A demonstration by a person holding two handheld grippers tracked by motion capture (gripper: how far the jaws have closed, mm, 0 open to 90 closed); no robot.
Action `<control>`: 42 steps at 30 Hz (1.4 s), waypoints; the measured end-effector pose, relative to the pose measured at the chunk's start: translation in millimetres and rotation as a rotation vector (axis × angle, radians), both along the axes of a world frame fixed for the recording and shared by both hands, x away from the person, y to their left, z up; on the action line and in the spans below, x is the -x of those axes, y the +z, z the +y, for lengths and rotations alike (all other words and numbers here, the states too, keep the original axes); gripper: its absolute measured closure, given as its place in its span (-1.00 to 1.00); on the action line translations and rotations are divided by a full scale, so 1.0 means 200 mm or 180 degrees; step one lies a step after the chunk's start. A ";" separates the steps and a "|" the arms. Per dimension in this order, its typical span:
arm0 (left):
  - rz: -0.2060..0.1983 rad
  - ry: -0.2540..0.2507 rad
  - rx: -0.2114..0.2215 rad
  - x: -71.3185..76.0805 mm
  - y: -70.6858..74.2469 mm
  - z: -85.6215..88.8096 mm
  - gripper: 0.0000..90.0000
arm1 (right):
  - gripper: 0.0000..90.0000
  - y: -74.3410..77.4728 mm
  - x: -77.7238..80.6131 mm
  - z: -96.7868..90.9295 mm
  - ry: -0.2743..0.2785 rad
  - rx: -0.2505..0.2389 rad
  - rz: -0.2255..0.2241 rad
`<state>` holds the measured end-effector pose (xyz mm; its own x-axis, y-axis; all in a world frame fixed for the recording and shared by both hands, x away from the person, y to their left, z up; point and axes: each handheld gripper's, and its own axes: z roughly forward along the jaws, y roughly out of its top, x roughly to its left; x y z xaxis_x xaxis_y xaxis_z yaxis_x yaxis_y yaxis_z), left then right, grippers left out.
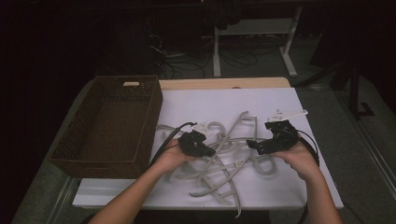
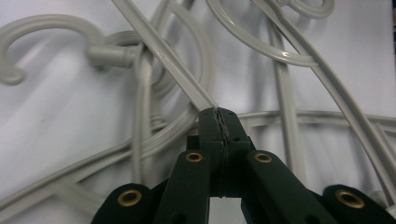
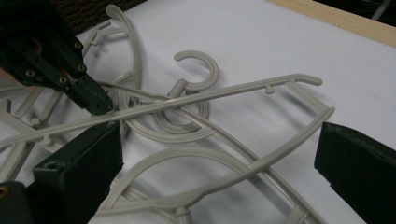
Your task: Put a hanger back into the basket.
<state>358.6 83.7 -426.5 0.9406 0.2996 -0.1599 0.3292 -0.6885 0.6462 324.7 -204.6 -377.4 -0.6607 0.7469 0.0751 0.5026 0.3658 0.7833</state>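
A tangle of several grey plastic hangers (image 1: 224,158) lies on the white sheet (image 1: 224,100) in front of me. My left gripper (image 1: 211,151) sits at the pile's left side. Its jaws are pressed together (image 2: 219,123) on the straight bar of one hanger (image 2: 163,53). The right gripper view shows that same black tip (image 3: 95,100) resting on the long bar (image 3: 210,95). At the pile's right side my right gripper (image 1: 256,145) is open. Its two jaws stand wide apart (image 3: 217,154) over curved hanger arms (image 3: 201,154) without touching them.
A dark wicker basket (image 1: 154,109) stands at the left edge of the sheet, close to the left hand. A wooden table edge (image 1: 224,83) runs along the far side. Bare sheet lies beyond the hangers, and the floor behind is dark with cables and desk legs.
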 end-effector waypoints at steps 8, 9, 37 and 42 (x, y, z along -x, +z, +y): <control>-0.0068 0.0070 -0.0014 0.00 -0.01 0.00 0.68 | -0.98 -0.02 -0.01 -0.01 -0.0103 0.0034 0.0050; -0.0068 0.0070 -0.0014 0.00 -0.01 0.00 0.63 | -0.98 -0.02 -0.01 -0.01 -0.0103 0.0034 0.0050; -0.0193 0.0448 0.0279 -0.05 0.06 0.21 -0.67 | 0.16 -0.27 -0.39 -0.06 -0.1264 0.0336 0.0797; -0.0186 0.0463 0.0295 -0.05 0.07 0.22 -0.67 | 0.37 -0.28 -0.42 -0.06 -0.1285 0.0344 0.0869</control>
<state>368.0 126.9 -413.1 0.8969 0.4196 -0.1394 0.3809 -0.5730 0.7256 407.8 -217.3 -433.4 -0.2841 0.9521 0.1132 0.8024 0.1714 0.5717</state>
